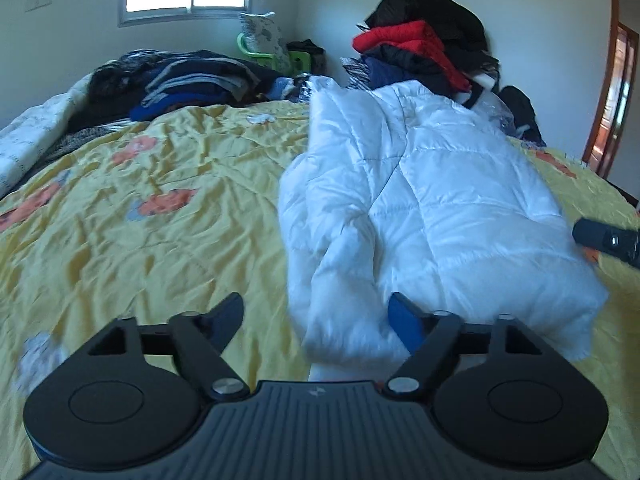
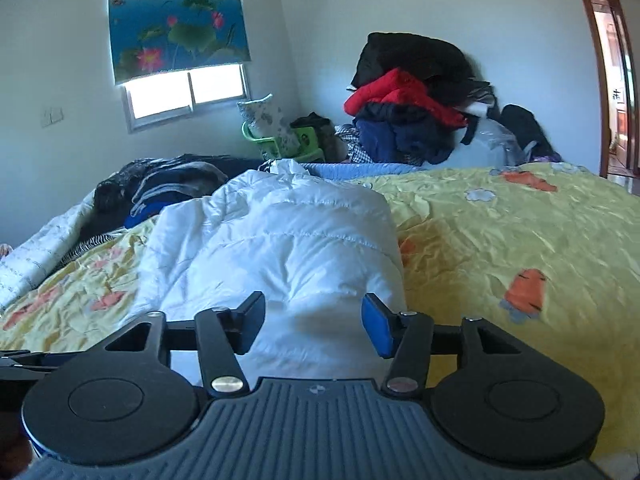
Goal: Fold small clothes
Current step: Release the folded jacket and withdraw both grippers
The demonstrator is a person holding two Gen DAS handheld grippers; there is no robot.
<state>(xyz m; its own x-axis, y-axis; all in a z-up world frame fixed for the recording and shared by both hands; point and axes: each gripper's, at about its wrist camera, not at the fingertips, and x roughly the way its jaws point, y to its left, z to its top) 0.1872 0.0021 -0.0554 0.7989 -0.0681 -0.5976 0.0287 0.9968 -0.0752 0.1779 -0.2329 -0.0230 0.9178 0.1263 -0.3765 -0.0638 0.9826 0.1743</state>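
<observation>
Bed [image 1: 140, 240] under me is wide, with a yellow cover with orange shapes on it. At the far left a pile of dark folded clothes [image 1: 192, 80] sits by the wall, maybe put there to keep it out of the way.

My left fingers [image 1: 316, 320] are spread apart and hold nothing. The near end of the white puffy jacket [image 1: 420, 208] lies between them, but the pads do not press on it. I think they hang there so I can take hold of that edge for the next fold.

The jacket lies in the middle of the bed, long and narrow, with its sides turned in. So I guess the fold is partly done.

My right fingers [image 2: 312, 328] are spread apart too, and empty. They hang over the near end of the jacket, ready to grab it.

Behind the jacket, a heap of clothes [image 1: 420, 44] in black, red and blue leans on the back wall.

Some things are hard to see. The jacket's near edge is blurry and goes under my fingers. I cannot find its sleeves. In the left view, only the tip of the right fingers shows at the right edge.
</observation>
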